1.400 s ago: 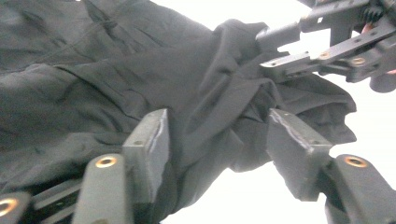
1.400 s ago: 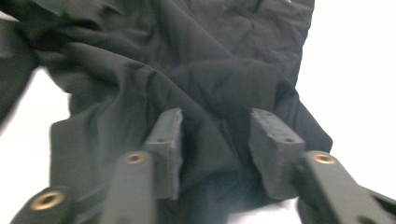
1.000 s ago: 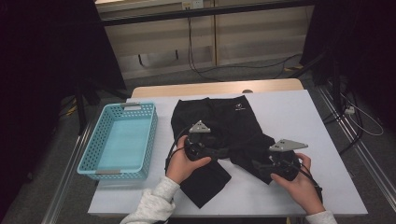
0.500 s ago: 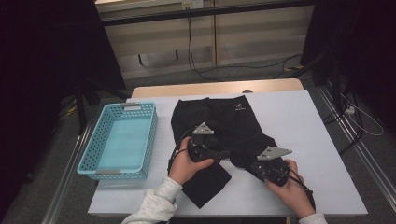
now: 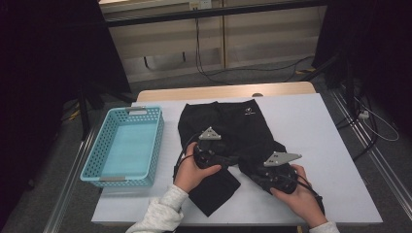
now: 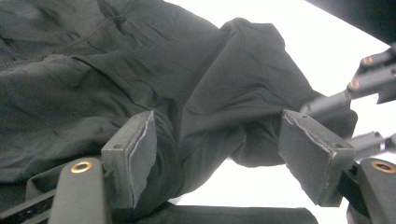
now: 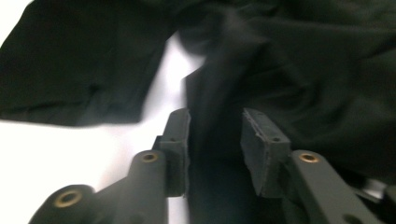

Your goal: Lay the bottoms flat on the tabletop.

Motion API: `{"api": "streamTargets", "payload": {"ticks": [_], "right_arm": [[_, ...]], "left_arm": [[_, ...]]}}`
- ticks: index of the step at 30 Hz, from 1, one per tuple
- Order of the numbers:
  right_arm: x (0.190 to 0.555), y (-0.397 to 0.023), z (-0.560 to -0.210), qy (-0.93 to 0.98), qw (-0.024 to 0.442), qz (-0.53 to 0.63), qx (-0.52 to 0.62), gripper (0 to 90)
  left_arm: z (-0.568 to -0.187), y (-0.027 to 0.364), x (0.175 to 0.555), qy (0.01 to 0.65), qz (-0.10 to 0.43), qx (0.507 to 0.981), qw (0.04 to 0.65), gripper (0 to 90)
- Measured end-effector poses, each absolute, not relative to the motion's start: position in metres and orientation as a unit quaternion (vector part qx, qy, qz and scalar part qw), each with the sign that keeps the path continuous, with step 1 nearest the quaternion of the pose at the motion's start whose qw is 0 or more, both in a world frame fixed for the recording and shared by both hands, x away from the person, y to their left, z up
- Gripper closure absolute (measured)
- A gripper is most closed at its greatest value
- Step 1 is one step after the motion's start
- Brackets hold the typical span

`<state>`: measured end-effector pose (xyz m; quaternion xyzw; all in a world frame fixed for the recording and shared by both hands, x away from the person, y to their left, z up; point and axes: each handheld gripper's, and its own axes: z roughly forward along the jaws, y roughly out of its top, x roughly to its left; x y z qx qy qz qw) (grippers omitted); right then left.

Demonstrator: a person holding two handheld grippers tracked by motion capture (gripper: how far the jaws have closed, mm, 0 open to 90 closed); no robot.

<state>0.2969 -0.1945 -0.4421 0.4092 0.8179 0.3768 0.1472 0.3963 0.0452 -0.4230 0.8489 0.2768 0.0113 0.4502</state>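
Leftward since before, right gripper [image 5: 257, 175] — jaws reopening around one black cloth garment [image 5: 228, 131]; left gripper [image 5: 232, 159] open.

Basket [image 5: 127, 145] left; table [image 5: 320, 126] right bare

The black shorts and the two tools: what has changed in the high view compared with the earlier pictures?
The right tool moved left and toward the near edge along the right leg of the shorts. Its jaws have just been opening, with cloth between them, pads not pressing. The left tool kept its place on the shorts. The shorts, the basket and the table stayed as they were.
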Motion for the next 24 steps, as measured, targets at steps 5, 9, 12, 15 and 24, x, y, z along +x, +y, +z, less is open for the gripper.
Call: {"api": "streamTargets", "payload": {"ticks": [5, 9, 12, 15, 24], "right_arm": [[0.301, -0.212, -0.434, 0.785, 0.167, 0.402, 0.441, 48.5], [0.302, -0.212, -0.436, 0.783, 0.155, 0.408, 0.444, 48.5], [0.305, -0.203, -0.441, 0.801, 0.140, 0.392, 0.430, 56.2], [0.311, -0.198, -0.445, 0.813, 0.144, 0.373, 0.423, 72.1], [0.325, -0.211, -0.443, 0.800, 0.158, 0.373, 0.442, 89.3]], "left_arm": [[-0.425, 0.044, 0.394, 0.275, 0.010, 0.852, 0.446, 28.2], [-0.425, 0.043, 0.393, 0.274, 0.010, 0.852, 0.446, 28.2], [-0.426, 0.044, 0.392, 0.275, 0.010, 0.852, 0.445, 28.2], [-0.427, 0.044, 0.391, 0.276, 0.009, 0.852, 0.444, 28.2], [-0.429, 0.044, 0.388, 0.276, 0.008, 0.854, 0.442, 28.6]]}}
